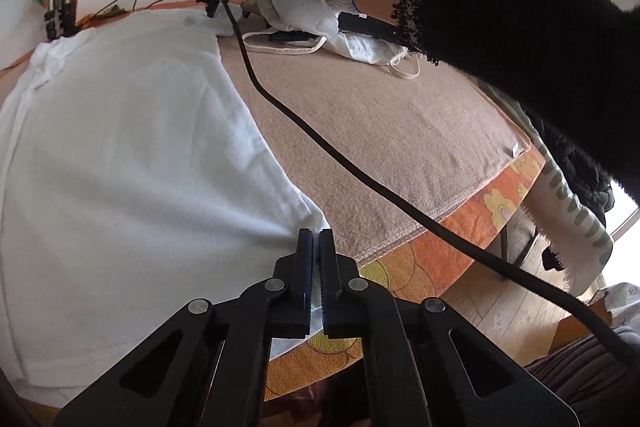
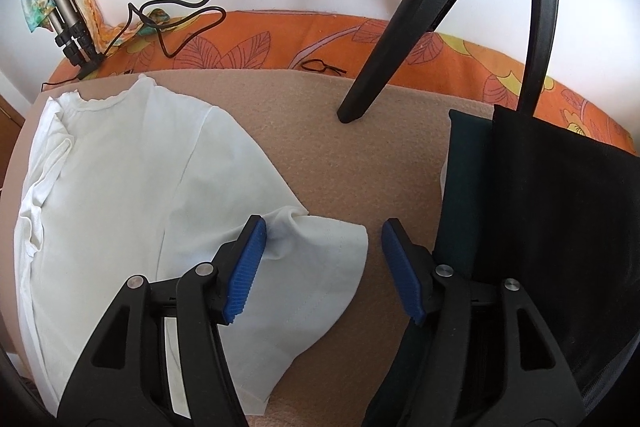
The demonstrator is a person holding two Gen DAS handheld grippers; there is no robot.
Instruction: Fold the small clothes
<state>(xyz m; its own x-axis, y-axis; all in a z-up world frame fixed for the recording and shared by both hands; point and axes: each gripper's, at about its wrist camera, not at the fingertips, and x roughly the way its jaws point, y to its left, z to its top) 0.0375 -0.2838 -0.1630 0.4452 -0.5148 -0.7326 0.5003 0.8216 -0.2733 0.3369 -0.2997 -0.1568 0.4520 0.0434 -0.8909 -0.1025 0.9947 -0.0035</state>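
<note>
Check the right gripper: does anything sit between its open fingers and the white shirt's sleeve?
Nothing visible does. The right gripper is open directly over the sleeve of the white shirt; the dark folded clothes lie off to its right.

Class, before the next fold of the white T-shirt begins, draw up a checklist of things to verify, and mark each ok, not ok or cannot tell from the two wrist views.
1. Left gripper shut on the white T-shirt hem corner: ok.
2. Right gripper open, straddling the sleeve: ok.
3. Right gripper already holding cloth: not ok.
4. Shirt lying flat on the beige blanket: not ok, creases along its far side.
5. Black cable clear of the shirt: cannot tell; it runs close beside the shirt's edge.
6. Folded dark garment apart from the sleeve: ok.
</note>
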